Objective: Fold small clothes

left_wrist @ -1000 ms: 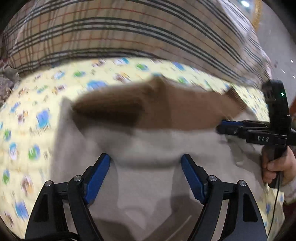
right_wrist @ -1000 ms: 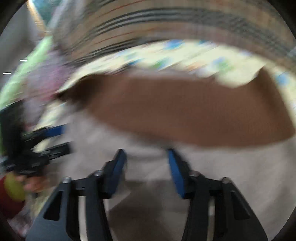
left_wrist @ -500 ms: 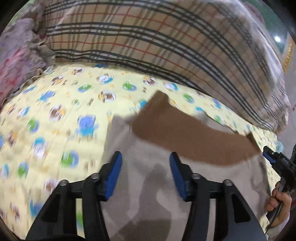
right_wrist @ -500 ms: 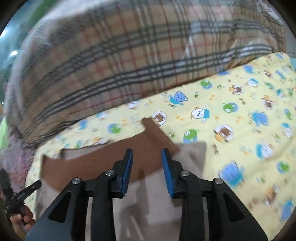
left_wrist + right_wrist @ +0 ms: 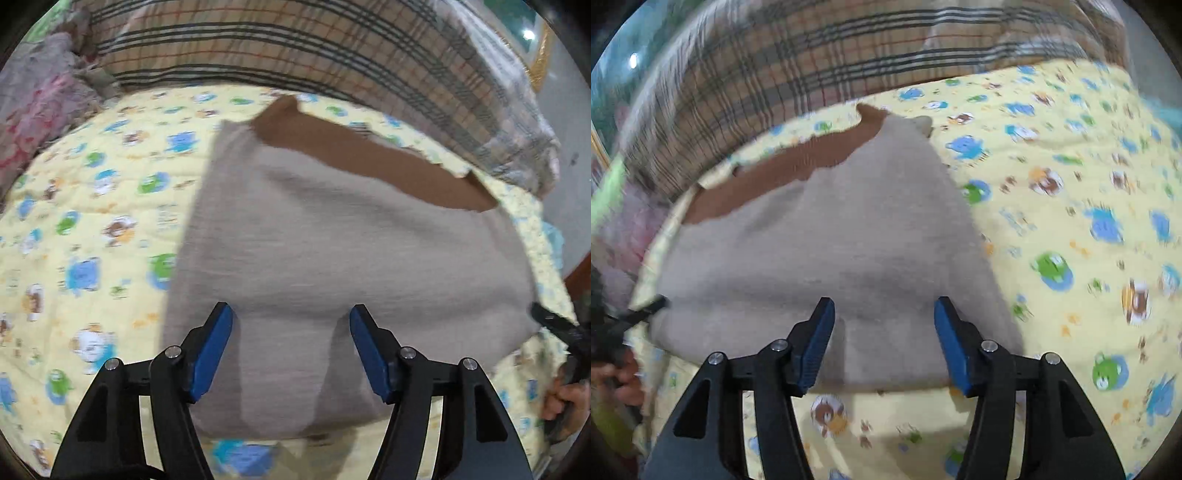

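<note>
At the bottom of the left wrist view we see our left tool (image 5: 291, 325) released, its blue pads spread wide with nothing between them, hovering over the near edge of the grey garment (image 5: 343, 251). In the right wrist view our right tool (image 5: 884, 317) is likewise spread apart and grips nothing, poised over the same near hem of the garment (image 5: 827, 258).

The garment lies flat on the yellow cartoon-print bedspread (image 5: 85, 229), filling the centre of both frames. Its long axis runs side to side across the left view, from lower left toward the right edge. Along its far edge a brown panel (image 5: 373, 162) shows as a band, pointing toward the upper part of the frame.

At the right edge of the left view, the right tool's tip (image 5: 554, 325) sits near the garment's right corner. Beyond the garment, a plaid blanket (image 5: 295, 48) spans the top.
</note>
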Available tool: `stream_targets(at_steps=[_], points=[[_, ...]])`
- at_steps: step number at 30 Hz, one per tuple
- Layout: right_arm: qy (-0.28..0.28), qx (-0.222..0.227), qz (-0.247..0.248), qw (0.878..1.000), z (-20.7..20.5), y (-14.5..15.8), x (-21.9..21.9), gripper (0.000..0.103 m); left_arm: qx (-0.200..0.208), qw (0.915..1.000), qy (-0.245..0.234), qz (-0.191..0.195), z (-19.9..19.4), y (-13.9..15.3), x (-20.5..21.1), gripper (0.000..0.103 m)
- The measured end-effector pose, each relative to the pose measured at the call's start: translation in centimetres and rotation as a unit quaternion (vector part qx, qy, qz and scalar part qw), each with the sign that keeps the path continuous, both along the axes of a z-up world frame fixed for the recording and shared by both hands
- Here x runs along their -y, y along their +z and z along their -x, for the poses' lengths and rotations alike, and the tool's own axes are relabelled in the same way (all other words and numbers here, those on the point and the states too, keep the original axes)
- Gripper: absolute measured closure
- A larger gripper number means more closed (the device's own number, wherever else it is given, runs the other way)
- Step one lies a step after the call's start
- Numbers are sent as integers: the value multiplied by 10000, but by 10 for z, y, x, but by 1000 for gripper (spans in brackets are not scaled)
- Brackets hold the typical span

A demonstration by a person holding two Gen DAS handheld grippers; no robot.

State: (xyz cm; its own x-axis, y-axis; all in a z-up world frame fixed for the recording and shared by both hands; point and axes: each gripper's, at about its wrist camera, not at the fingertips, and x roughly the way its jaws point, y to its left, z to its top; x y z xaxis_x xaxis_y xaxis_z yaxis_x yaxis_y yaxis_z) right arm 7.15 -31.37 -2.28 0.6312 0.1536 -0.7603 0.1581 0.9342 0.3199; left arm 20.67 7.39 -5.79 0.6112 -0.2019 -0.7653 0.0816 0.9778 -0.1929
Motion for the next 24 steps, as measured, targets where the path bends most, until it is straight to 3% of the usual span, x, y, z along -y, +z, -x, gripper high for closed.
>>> stream_targets(at_steps=[5,9,19,24], points=[[-492,80,389,9980,19,10,12,47,40,9997,244,-5,19,5,-20,39],[-558,450,-85,9974,38,15,16,46,-80,9969,498,598,44,9,-37,36],[457,1665,-837,9814,45,24,-28,45,-67,9880,958,1213,102,4,-38,24],[785,1698,-794,9791,49,18,-44,45,-240,9809,1182,1525,94,-15,-36,24]])
